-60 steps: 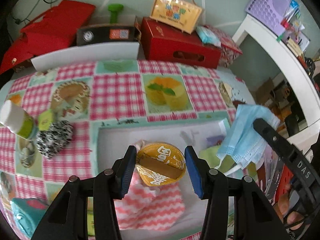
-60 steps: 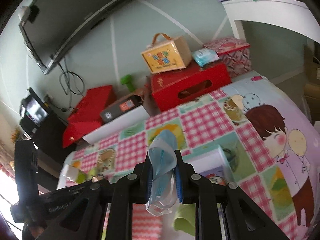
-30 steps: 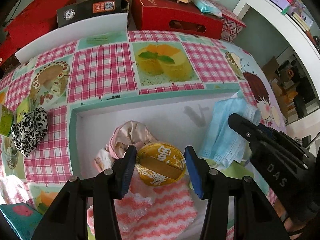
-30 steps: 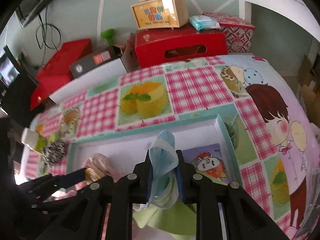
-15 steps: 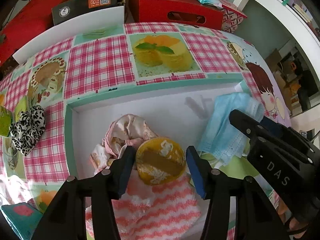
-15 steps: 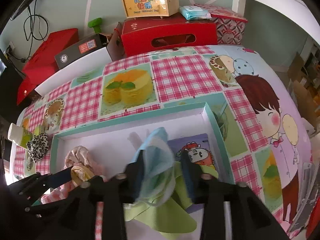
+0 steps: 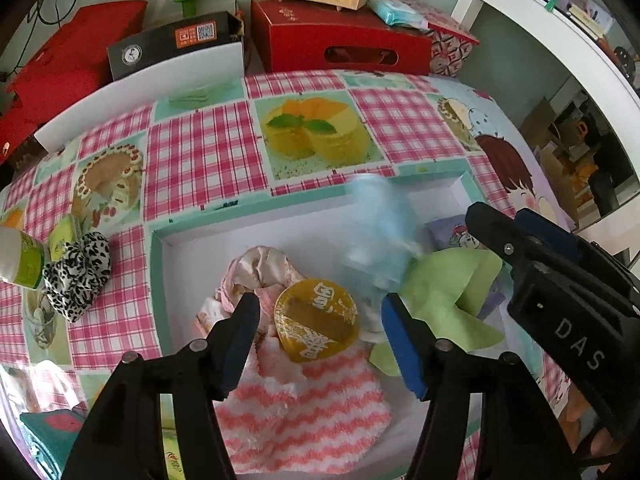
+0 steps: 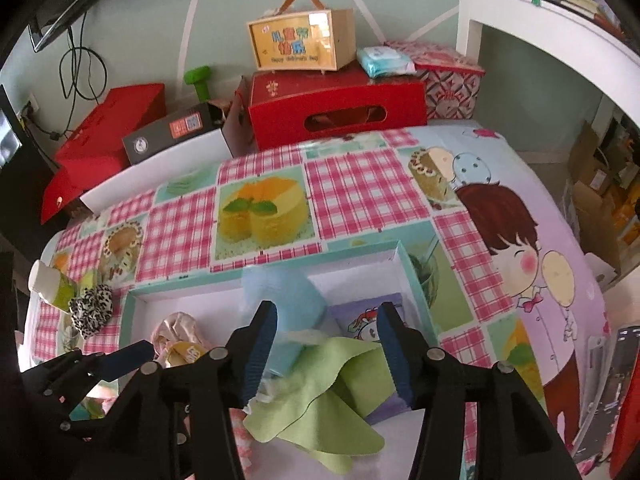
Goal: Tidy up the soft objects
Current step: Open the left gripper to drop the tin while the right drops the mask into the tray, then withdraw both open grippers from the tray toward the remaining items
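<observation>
A white tray with a teal rim [image 7: 156,264] [image 8: 416,276] holds soft things. A blurred blue face mask [image 7: 378,236] [image 8: 280,292] drops into it, free of my open right gripper [image 8: 326,350] [image 7: 520,236]. A yellow round soft disc [image 7: 316,326] [image 8: 186,352] lies on a pink-and-white striped cloth [image 7: 304,412], between the jaws of my open left gripper [image 7: 320,340], untouched. A pale pink cloth [image 7: 256,268], a green cloth [image 7: 444,300] [image 8: 320,392] and a purple cartoon packet [image 8: 368,312] also lie in the tray.
A leopard-print scrunchie [image 7: 78,276] [image 8: 90,308] and a white-and-green bottle [image 7: 18,256] lie on the checked tablecloth left of the tray. Red boxes [image 7: 340,44], a black box [image 7: 176,42] and a yellow gift box [image 8: 300,42] stand behind the table. A white shelf [image 7: 560,44] is at right.
My right gripper opened and let go of the blue mask, which falls into the tray. My left gripper opened and released the yellow disc onto the striped cloth.
</observation>
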`<move>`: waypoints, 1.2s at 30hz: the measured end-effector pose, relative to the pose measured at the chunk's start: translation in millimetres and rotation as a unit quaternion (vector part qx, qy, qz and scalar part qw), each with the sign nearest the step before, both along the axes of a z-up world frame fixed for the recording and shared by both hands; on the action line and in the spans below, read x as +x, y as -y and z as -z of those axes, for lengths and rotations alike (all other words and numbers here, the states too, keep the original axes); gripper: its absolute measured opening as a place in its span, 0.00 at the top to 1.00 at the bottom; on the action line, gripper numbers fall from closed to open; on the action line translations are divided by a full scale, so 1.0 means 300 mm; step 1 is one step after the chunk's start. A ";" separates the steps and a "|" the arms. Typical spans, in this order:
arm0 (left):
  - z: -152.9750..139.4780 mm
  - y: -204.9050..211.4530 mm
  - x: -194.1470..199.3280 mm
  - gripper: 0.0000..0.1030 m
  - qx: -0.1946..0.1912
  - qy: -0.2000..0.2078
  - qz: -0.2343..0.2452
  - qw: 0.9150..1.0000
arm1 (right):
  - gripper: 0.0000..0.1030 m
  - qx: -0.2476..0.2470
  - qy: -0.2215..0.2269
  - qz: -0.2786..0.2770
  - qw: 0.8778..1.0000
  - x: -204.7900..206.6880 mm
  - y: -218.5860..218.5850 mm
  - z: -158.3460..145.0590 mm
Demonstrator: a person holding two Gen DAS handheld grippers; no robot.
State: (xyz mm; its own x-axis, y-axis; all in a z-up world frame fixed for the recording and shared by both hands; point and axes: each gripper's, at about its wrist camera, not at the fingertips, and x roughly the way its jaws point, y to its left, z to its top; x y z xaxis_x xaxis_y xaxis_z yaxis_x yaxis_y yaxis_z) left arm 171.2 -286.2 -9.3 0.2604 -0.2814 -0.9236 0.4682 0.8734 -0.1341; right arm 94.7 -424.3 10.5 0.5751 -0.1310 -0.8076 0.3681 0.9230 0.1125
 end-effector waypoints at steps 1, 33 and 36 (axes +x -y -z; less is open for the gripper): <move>-0.007 -0.004 -0.001 0.38 -0.002 0.002 0.000 1.000 | 0.45 -0.001 0.004 0.000 1.000 -0.003 0.001 -0.008; -0.066 -0.372 0.153 0.11 -0.022 0.042 -0.203 0.978 | 0.00 -0.042 -0.031 0.020 0.998 0.004 0.007 0.020; -0.056 -0.401 0.162 0.10 -0.018 0.041 -0.219 0.975 | 0.00 -0.038 -0.035 0.025 0.998 0.004 0.018 0.028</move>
